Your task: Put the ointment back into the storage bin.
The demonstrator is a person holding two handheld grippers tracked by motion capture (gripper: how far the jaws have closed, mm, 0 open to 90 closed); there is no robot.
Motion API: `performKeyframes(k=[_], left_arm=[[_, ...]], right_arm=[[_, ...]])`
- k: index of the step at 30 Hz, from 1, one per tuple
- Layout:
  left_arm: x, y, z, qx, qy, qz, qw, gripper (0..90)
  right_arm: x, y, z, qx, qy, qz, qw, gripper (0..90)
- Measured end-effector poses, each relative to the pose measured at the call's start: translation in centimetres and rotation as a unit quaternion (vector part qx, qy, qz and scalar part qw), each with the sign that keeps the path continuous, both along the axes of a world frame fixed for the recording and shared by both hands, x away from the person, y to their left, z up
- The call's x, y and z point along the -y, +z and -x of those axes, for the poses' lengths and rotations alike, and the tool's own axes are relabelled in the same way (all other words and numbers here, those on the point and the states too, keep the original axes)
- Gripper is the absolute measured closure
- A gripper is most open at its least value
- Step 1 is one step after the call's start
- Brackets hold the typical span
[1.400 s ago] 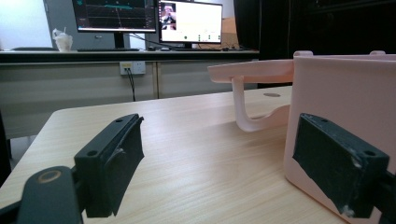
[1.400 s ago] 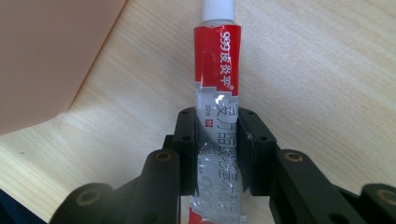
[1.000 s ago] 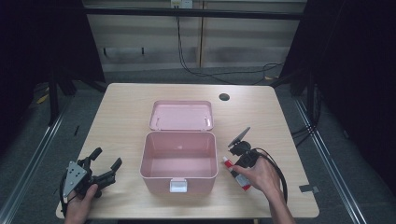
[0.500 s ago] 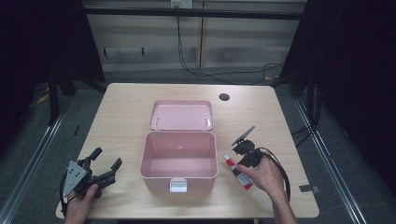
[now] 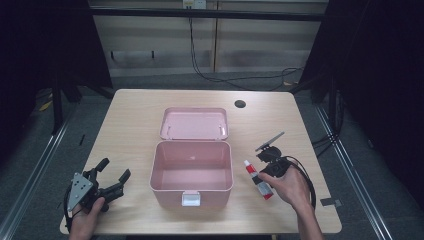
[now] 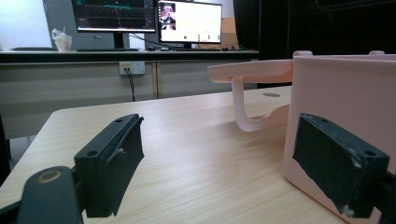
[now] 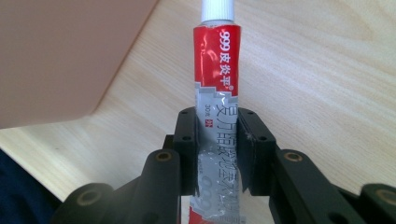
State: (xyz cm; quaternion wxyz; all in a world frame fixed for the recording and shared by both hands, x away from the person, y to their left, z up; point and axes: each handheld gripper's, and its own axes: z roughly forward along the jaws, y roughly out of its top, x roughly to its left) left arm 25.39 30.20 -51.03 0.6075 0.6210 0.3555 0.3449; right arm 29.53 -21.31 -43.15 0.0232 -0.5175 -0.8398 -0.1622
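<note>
A pink box point(image 5: 170, 197) stands open at the table's middle, with its lid point(image 5: 194, 123) laid back behind it. My right gripper point(image 5: 263, 186) is shut on a red and silver tube point(image 5: 252, 172) just right of the box. In the right gripper view the pads clamp the tube's point(image 7: 217, 70) silver tail at my right gripper point(image 7: 218, 135), its white cap points away, and the box's wall point(image 7: 60, 51) is at the upper left. My left gripper point(image 5: 115, 168) rests open near the front left corner, holding nothing. In its own view my left gripper point(image 6: 219, 158) faces the box point(image 6: 341, 88) and the lid point(image 6: 252, 72).
A round cable hole point(image 5: 240, 104) sits in the tabletop at the back right. A bit of tape point(image 5: 330, 202) lies near the front right edge. Cables run on the floor behind the table. Monitors point(image 6: 189, 21) stand on a bench beyond.
My right gripper has risen slightly and drifted to the right with the tube in it. The left gripper has stayed still.
</note>
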Motion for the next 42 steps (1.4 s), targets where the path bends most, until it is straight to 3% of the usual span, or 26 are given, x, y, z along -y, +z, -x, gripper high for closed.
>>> performKeyframes(k=[12,14,19,20,22,28,33,42], left_arm=[[0.0,0.0,0.0,0.0,0.0,0.0,1.0,15.7],[0.0,0.0,0.0,0.0,0.0,0.0,1.0,15.7],[0.0,0.0,0.0,0.0,0.0,0.0,1.0,15.7],[0.0,0.0,0.0,0.0,0.0,0.0,1.0,15.7],[0.0,0.0,0.0,0.0,0.0,0.0,1.0,15.7],[0.0,0.0,0.0,0.0,0.0,0.0,1.0,15.7],[0.0,0.0,0.0,0.0,0.001,-0.001,1.0,15.7],[0.0,0.0,0.0,0.0,0.001,0.0,1.0,15.7]], right_arm=[[1.2,1.5,0.4,0.034,-0.01,-0.036,0.9987,71.6],[1.3,1.8,0.5,0.049,-0.004,-0.039,0.998,71.6],[1.5,2.4,0.6,0.062,0.003,-0.051,0.9968,71.6],[1.6,2.6,0.7,0.074,0.002,-0.058,0.9955,71.5],[1.6,2.7,0.7,0.076,0.002,-0.06,0.9954,71.6],[1.8,3.6,1.0,0.112,0.005,-0.078,0.9906,71.5],[1.9,4.0,1.1,0.121,0.004,-0.086,0.989,71.5],[2.3,4.9,1.3,0.16,0.004,-0.101,0.982,71.5]])
